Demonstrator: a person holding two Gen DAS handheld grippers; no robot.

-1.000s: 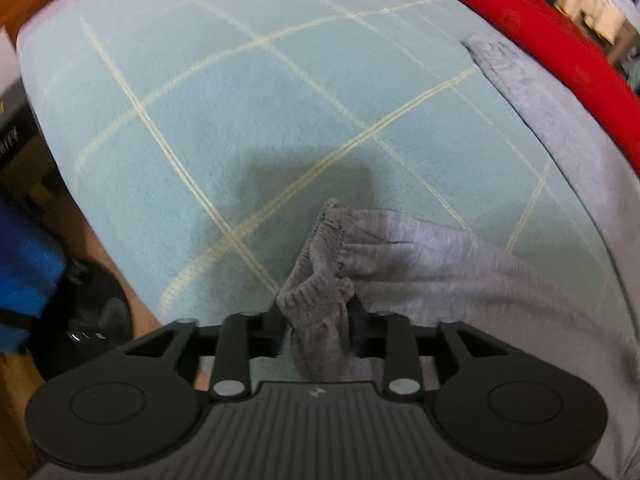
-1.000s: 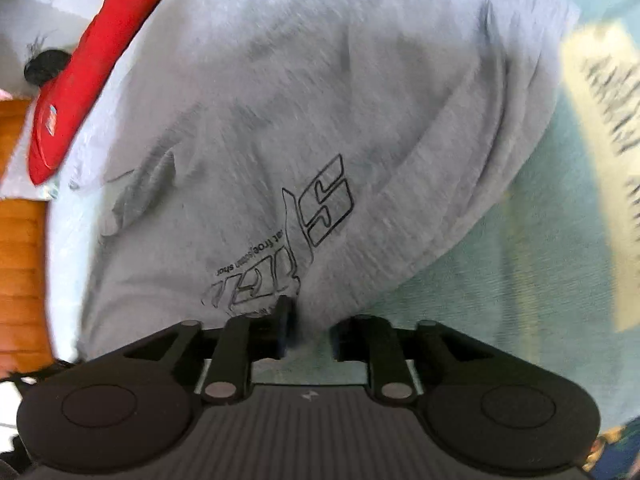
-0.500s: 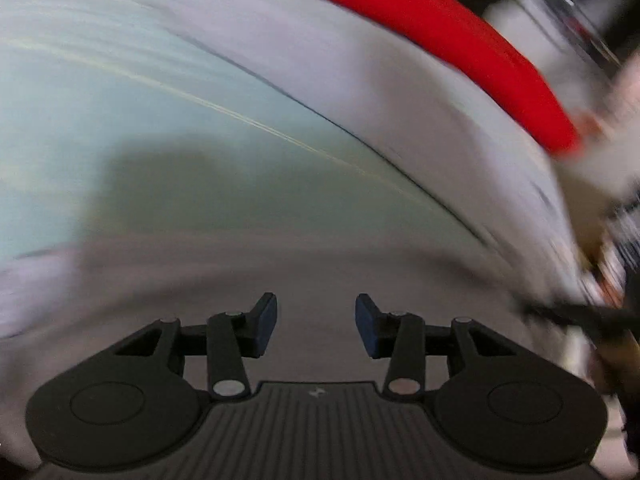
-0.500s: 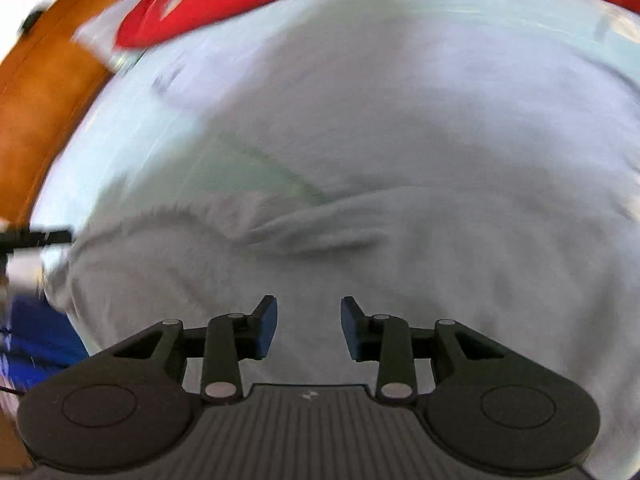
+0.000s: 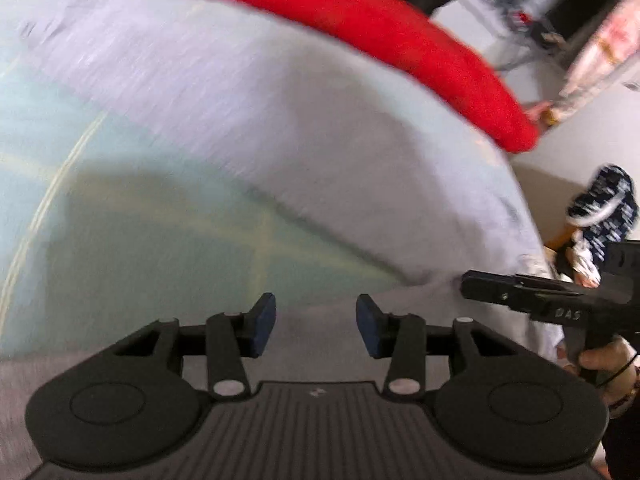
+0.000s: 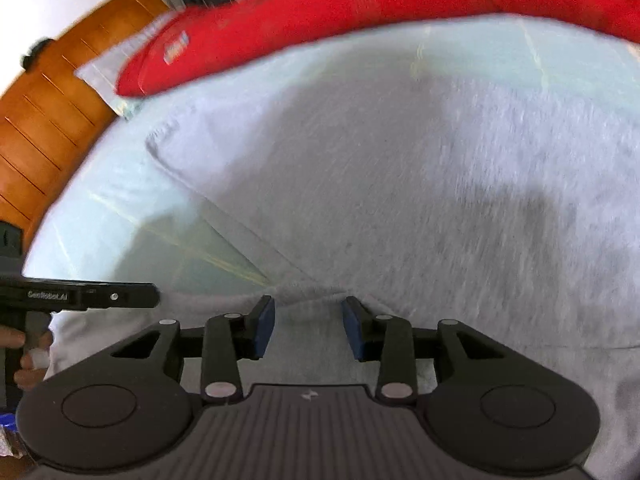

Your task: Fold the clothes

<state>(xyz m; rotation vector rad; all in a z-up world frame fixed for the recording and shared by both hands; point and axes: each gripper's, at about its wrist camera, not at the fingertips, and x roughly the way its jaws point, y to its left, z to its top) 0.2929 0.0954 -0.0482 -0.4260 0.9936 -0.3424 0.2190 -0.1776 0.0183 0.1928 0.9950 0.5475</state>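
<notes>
Both the left hand-held gripper (image 5: 316, 326) and right hand-held gripper (image 6: 308, 328), jaws just opening, hang released and empty over the grey cotton garment (image 6: 400, 200) on the pale-green checked bed (image 5: 140, 220).

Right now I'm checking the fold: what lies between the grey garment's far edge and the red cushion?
In the right wrist view, only a bare strip of the pale green checked sheet separates the grey garment from the red cushion.

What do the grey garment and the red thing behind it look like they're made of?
Grey garment: soft heathered knit, probably cotton jersey or fleece; matte, limp, with a stitched hem. Red thing: matte cloth, plump and rounded, possibly a cushion or padded textile; blur hides its weave.
</notes>
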